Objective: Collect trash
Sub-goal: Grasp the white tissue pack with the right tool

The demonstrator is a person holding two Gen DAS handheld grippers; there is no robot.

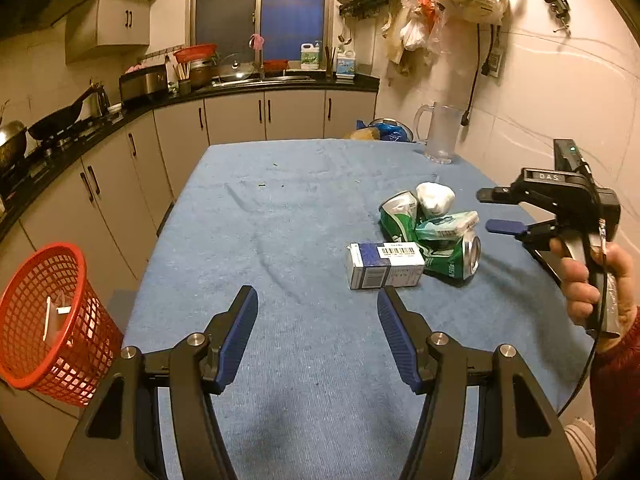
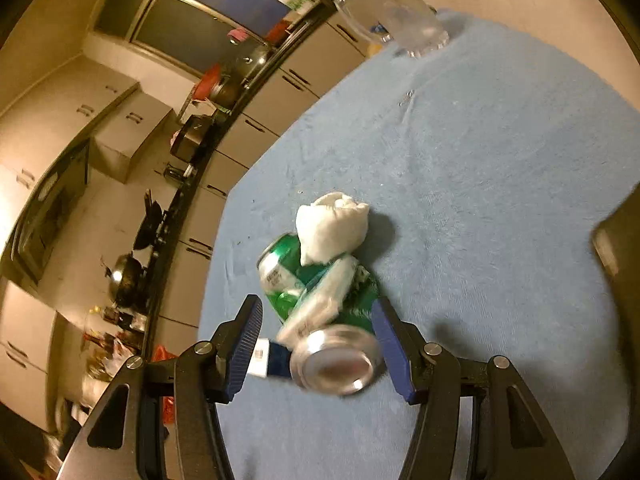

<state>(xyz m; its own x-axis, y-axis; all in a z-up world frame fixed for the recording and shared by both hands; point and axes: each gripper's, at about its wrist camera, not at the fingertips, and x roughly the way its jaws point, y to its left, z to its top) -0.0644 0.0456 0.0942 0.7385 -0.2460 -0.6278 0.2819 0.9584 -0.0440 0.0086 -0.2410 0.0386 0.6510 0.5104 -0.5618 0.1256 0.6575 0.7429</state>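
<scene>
We face the blue-cloth-covered table (image 1: 304, 208), with the red plastic mesh basket (image 1: 52, 320) on the floor at its left. The trash sits heaped toward the right: a blue-and-white cardboard box (image 1: 384, 265), crushed green aluminium cans (image 1: 452, 256), a white crumpled paper wad (image 1: 435, 197). We judge this the reaching step. Our right hand-held gripper (image 2: 318, 338), jaws apart, straddles the nearest can's end; next we must close squarely. Our left hand-held gripper (image 1: 318, 312) hovers released, empty.
</scene>
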